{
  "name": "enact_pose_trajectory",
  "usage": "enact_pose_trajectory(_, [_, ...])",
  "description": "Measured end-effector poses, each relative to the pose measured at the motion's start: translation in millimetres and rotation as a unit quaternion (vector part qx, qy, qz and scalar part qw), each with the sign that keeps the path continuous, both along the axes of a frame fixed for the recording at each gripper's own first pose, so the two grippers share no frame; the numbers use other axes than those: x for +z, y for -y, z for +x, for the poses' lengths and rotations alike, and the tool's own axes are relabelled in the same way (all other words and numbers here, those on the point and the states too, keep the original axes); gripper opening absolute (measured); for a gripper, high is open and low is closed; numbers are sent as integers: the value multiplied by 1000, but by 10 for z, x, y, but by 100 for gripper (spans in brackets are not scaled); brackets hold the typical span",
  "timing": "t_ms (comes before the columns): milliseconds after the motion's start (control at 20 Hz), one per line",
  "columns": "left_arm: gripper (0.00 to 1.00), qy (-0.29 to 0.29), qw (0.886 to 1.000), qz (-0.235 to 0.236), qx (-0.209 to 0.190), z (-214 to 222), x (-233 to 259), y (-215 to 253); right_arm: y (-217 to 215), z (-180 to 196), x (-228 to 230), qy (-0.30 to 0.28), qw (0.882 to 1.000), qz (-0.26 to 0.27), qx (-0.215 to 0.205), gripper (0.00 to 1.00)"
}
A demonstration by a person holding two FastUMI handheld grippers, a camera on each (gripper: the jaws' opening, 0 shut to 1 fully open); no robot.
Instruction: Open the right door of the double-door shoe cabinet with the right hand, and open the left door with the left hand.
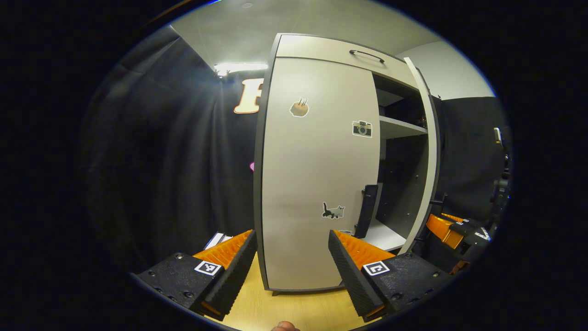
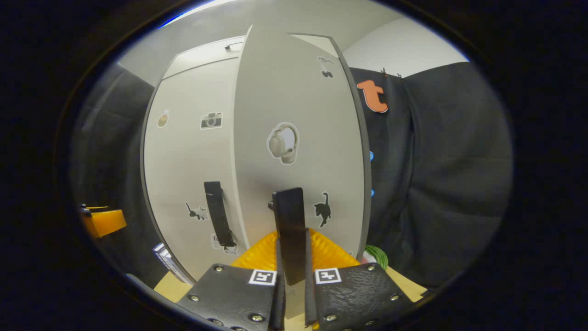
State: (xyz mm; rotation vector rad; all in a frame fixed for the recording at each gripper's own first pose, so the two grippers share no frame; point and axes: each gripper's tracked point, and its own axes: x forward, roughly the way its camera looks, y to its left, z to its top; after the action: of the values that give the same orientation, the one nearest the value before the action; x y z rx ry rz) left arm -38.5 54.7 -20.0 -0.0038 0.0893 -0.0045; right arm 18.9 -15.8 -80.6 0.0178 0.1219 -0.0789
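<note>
The pale shoe cabinet (image 1: 317, 184) stands close in front in the left gripper view. Its left door (image 1: 312, 151), with camera and cat stickers, is closed, and its black handle (image 1: 367, 209) sits at the inner edge. My left gripper (image 1: 291, 264) is open in front of that door's lower part, touching nothing. The right door (image 1: 425, 151) is swung out, seen edge-on, and shelves (image 1: 399, 126) show behind it. In the right gripper view my right gripper (image 2: 291, 264) is shut on the right door's black handle (image 2: 288, 216). The right door (image 2: 294, 138) carries a headphone sticker.
A top drawer with a dark handle (image 1: 366, 55) runs above the doors. The cabinet stands on a light wooden surface (image 1: 298, 308). Black cloth hangs on both sides. A green object (image 2: 376, 255) lies by the cabinet's right foot, a striped one (image 1: 218, 239) by its left.
</note>
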Motion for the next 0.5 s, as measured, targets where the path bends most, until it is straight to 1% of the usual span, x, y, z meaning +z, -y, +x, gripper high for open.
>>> enact_pose_trajectory(500, [96, -13, 999, -7, -48, 59, -121, 419, 315, -259, 39, -3, 1000, 5, -20, 16])
